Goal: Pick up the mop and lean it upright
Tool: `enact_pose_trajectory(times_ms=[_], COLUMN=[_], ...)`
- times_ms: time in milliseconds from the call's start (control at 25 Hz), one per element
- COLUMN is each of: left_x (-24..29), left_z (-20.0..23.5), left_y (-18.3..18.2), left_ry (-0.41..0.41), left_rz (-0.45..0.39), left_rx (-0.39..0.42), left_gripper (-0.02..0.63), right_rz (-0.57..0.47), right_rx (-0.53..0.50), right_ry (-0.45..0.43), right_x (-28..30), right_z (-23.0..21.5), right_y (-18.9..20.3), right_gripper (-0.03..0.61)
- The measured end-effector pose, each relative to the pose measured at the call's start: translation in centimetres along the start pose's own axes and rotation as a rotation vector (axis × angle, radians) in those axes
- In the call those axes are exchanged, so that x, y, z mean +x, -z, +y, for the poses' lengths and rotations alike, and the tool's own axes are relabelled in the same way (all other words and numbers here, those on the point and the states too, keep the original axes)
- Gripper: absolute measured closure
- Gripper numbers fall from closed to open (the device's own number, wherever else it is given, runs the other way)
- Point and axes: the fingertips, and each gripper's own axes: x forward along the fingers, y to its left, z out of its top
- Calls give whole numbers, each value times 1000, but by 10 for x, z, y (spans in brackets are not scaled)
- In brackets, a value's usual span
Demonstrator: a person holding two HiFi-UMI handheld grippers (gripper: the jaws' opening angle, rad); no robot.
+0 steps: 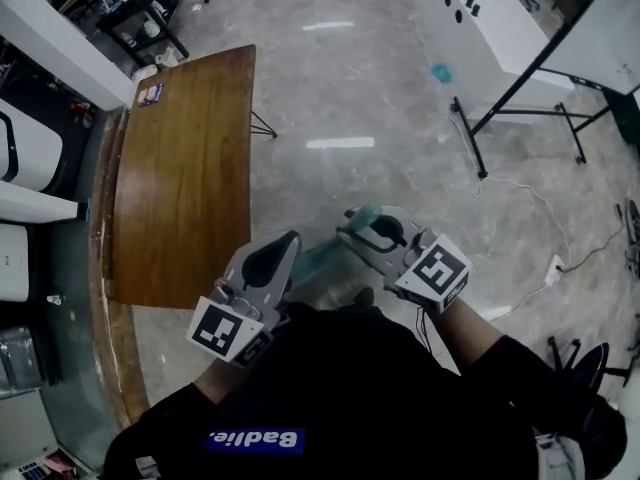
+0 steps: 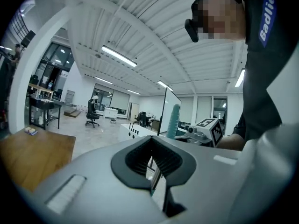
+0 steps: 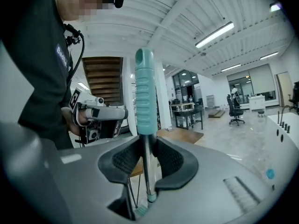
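Observation:
The mop has a teal ribbed handle (image 3: 145,90) on a thin metal shaft (image 3: 146,171) and stands upright in the right gripper view. My right gripper (image 3: 145,141) is shut on that shaft just below the teal grip. From the head view the right gripper (image 1: 350,226) is seen from above with the teal handle top (image 1: 362,213) at its tips, and a blurred teal part of the mop (image 1: 318,258) shows lower down. My left gripper (image 1: 292,238) is beside it, apart from the mop. Its jaws (image 2: 152,141) meet at the tips with nothing between them.
A long wooden table (image 1: 180,168) stands to the left on black legs. A whiteboard on a black stand (image 1: 520,28) is at the back right, and a white cable (image 1: 540,208) trails across the marble floor. An office chair base (image 1: 590,358) sits at the right.

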Motion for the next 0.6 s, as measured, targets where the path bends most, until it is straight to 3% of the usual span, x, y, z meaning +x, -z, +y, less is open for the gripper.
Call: enact_pose_trajectory(times_ms=[280, 440, 600], left_x=[23, 45, 65], left_z=[15, 39, 74], left_y=[-3, 6, -8], left_ry=[-67, -61, -44], left_rz=[-39, -61, -100], left_rx=[-8, -57, -73], left_gripper=[594, 594, 594], right_rz=[5, 43, 97], right_rx=[-50, -69, -89], right_ry=[-109, -133, -146], right_x=[11, 24, 44], right_z=[-44, -72, -105], right_y=[-17, -23, -32], right_gripper=[471, 471, 471])
